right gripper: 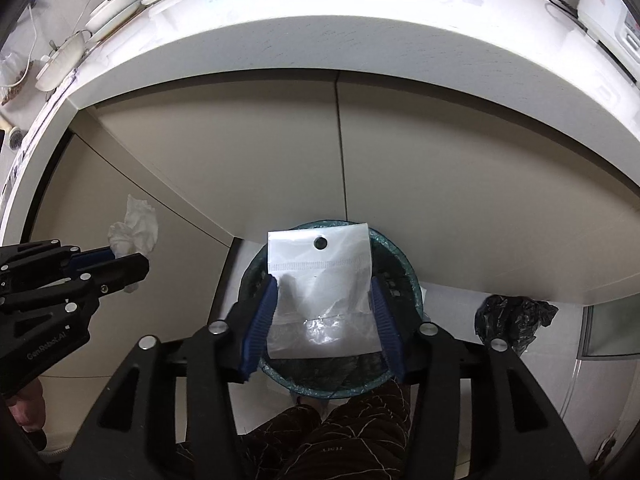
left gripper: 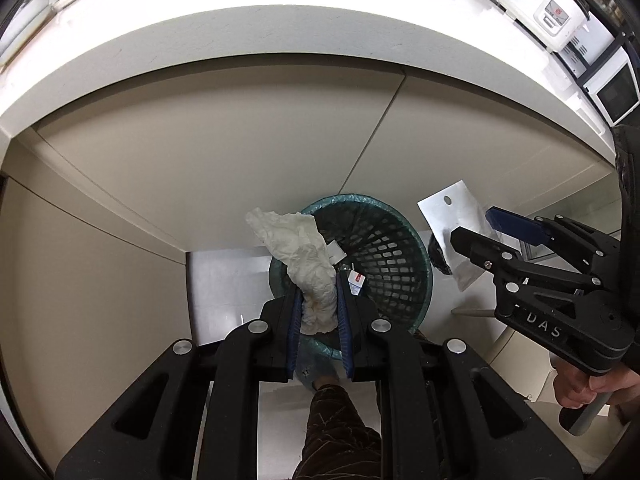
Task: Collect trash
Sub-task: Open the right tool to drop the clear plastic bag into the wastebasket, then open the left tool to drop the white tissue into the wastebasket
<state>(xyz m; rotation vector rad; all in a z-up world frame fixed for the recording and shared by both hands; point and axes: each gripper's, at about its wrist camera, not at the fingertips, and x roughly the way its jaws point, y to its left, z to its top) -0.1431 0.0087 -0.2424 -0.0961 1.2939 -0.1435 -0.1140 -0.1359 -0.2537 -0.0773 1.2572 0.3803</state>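
A round mesh trash bin [left gripper: 384, 256] with a teal liner stands on the floor below the counter; it also shows in the right wrist view [right gripper: 404, 276]. My left gripper [left gripper: 318, 284] is shut on a crumpled white tissue [left gripper: 300, 240] and holds it over the bin's left rim. My right gripper [right gripper: 324, 296] holds a clear plastic zip bag [right gripper: 320, 280] between its blue pads, directly above the bin. The right gripper [left gripper: 472, 226] with the bag [left gripper: 452, 216] also shows in the left wrist view, right of the bin. The left gripper [right gripper: 132, 260] with the tissue [right gripper: 134, 228] shows at left in the right wrist view.
A white counter edge [left gripper: 280, 36] overhangs beige cabinet doors [left gripper: 240, 140] behind the bin. A crumpled black plastic bag [right gripper: 512, 316] lies on the floor right of the bin. Small scraps [left gripper: 354, 280] lie inside the bin. My leg [right gripper: 340, 440] is just below it.
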